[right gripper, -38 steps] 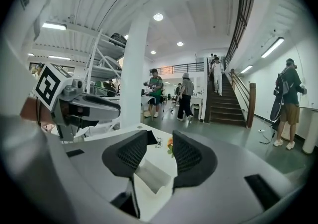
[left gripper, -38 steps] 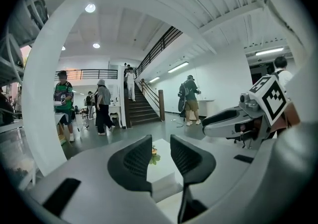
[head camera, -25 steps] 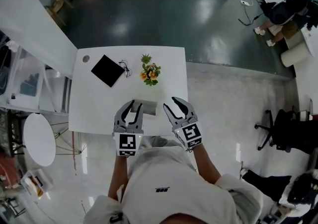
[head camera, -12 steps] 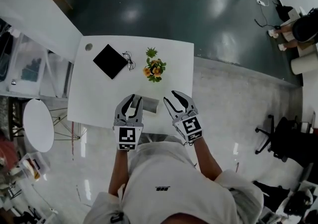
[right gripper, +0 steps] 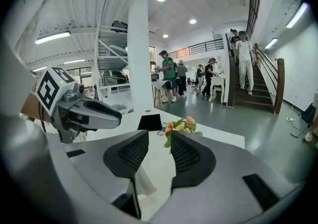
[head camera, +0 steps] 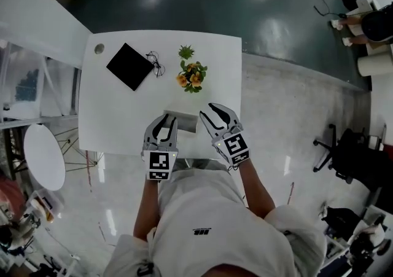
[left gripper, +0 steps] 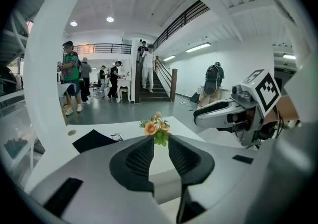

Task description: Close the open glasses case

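Note:
The grey glasses case (head camera: 183, 121) lies near the table's front edge, between my two grippers. My left gripper (head camera: 164, 121) sits just left of it, with a narrow gap between its jaws and nothing in them (left gripper: 160, 156). My right gripper (head camera: 209, 110) sits just right of the case. Its jaws are closing, still apart, and nothing is between them (right gripper: 159, 156). A pale part of the case (right gripper: 140, 182) shows low between the right jaws. A pair of glasses (head camera: 155, 64) lies far back on the table.
The white table (head camera: 123, 110) also holds a black square pad (head camera: 129, 66) at the back left and a small pot of orange flowers (head camera: 191, 77) mid-back. People stand by a staircase (left gripper: 149, 81) in the hall beyond. A white round stool (head camera: 44, 156) stands at the left.
Both grippers have come down and closer to the case at the table's front edge. The right jaws have narrowed.

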`<state>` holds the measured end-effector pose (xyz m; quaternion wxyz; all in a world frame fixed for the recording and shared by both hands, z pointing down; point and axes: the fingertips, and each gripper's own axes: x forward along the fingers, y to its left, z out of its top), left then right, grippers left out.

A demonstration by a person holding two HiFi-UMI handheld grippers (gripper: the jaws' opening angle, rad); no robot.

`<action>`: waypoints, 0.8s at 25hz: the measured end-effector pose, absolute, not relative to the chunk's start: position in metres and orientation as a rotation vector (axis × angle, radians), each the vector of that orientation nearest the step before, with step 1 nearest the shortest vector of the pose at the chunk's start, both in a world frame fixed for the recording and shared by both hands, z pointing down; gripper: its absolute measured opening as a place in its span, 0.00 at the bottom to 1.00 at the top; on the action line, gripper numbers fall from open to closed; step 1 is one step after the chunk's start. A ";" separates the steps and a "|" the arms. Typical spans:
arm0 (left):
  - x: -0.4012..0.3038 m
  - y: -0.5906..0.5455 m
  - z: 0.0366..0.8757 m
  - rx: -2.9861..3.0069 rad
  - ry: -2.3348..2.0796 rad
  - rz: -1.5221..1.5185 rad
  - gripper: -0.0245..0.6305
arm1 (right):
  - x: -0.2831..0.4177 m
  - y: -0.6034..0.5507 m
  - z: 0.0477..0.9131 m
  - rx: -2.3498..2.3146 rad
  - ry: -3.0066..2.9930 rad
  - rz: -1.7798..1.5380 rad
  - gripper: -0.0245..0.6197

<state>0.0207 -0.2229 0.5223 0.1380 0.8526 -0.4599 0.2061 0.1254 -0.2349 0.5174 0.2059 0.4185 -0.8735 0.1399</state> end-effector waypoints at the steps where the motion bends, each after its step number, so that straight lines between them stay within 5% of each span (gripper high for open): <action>1: 0.020 -0.223 0.529 2.463 -1.309 0.604 0.20 | 0.124 -0.236 0.523 1.166 -2.423 0.398 0.26; 20: 0.032 -0.213 0.619 2.436 -1.034 0.712 0.19 | 0.111 -0.255 0.604 1.145 -2.281 0.505 0.23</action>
